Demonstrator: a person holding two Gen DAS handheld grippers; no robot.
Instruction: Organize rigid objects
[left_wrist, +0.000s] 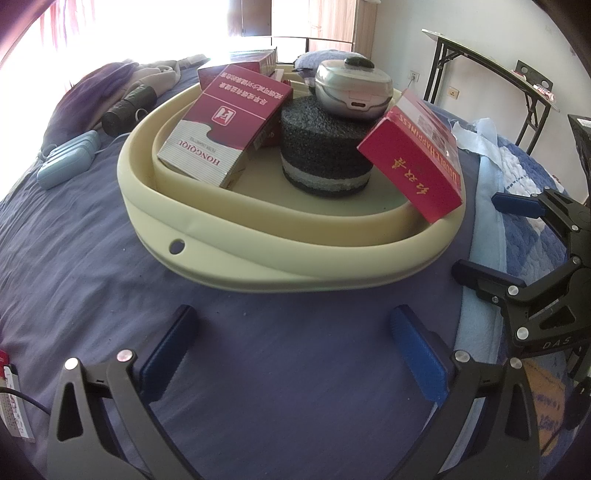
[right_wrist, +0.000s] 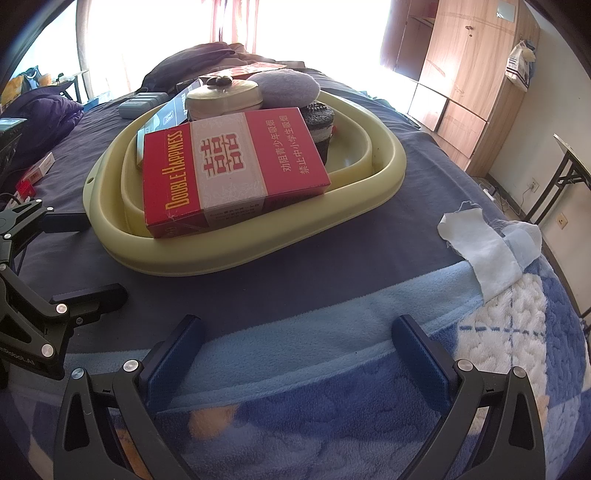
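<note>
A cream collapsible basin (left_wrist: 295, 273) (right_wrist: 229, 254) sits on the bed. It holds a red Double Happiness box (left_wrist: 413, 162) (right_wrist: 236, 170) leaning on the rim, a red and white Hongqiqu box (left_wrist: 225, 122), a dark foam cylinder (left_wrist: 325, 147) (right_wrist: 321, 122) and a silver case (left_wrist: 352, 88) (right_wrist: 225, 96) on top of it. My left gripper (left_wrist: 295, 354) is open and empty, a little short of the basin's near rim. My right gripper (right_wrist: 295, 354) is open and empty over the blue blanket; it also shows in the left wrist view (left_wrist: 491, 240).
A pale blue case (left_wrist: 68, 162) and a dark roll (left_wrist: 125, 109) lie left of the basin. A white cloth scrap (right_wrist: 487, 251) lies on the blanket. Red packs (right_wrist: 37, 173) lie at the far left. A folding table (left_wrist: 491, 74) and a wardrobe (right_wrist: 469, 74) stand beyond the bed.
</note>
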